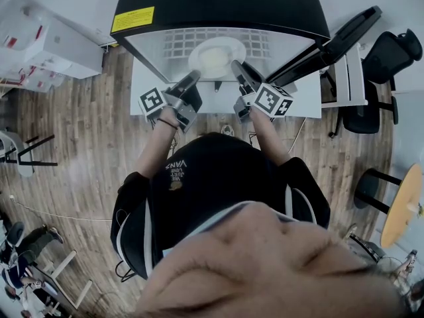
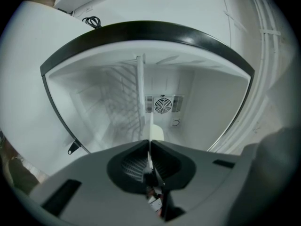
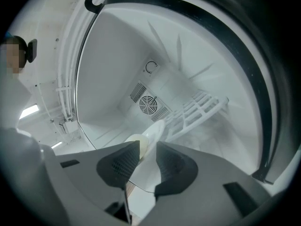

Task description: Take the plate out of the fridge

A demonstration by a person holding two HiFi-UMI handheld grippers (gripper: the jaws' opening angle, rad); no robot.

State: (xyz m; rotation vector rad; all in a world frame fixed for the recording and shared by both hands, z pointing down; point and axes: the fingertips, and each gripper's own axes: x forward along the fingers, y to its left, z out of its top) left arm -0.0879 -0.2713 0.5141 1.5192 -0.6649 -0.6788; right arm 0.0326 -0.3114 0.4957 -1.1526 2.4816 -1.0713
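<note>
A white plate (image 1: 199,53) with a pale yellow food item (image 1: 215,58) on it rests on the wire shelf (image 1: 175,44) inside the open fridge (image 1: 218,5). My left gripper (image 1: 196,75) reaches in from the left. In the left gripper view its jaws are closed on the plate's thin rim (image 2: 156,132), so the left gripper (image 2: 149,142) is shut on it. My right gripper (image 1: 236,65) holds the opposite rim. In the right gripper view the plate (image 3: 155,128) passes between the pads of the right gripper (image 3: 148,147), with the food (image 3: 134,139) just beyond.
The fridge door (image 1: 344,35) stands open to the right, with a black office chair (image 1: 387,52) behind it. White boxes (image 1: 46,45) lie at the left and a round wooden table (image 1: 401,207) at the right. A fan vent (image 2: 162,104) sits on the fridge's back wall.
</note>
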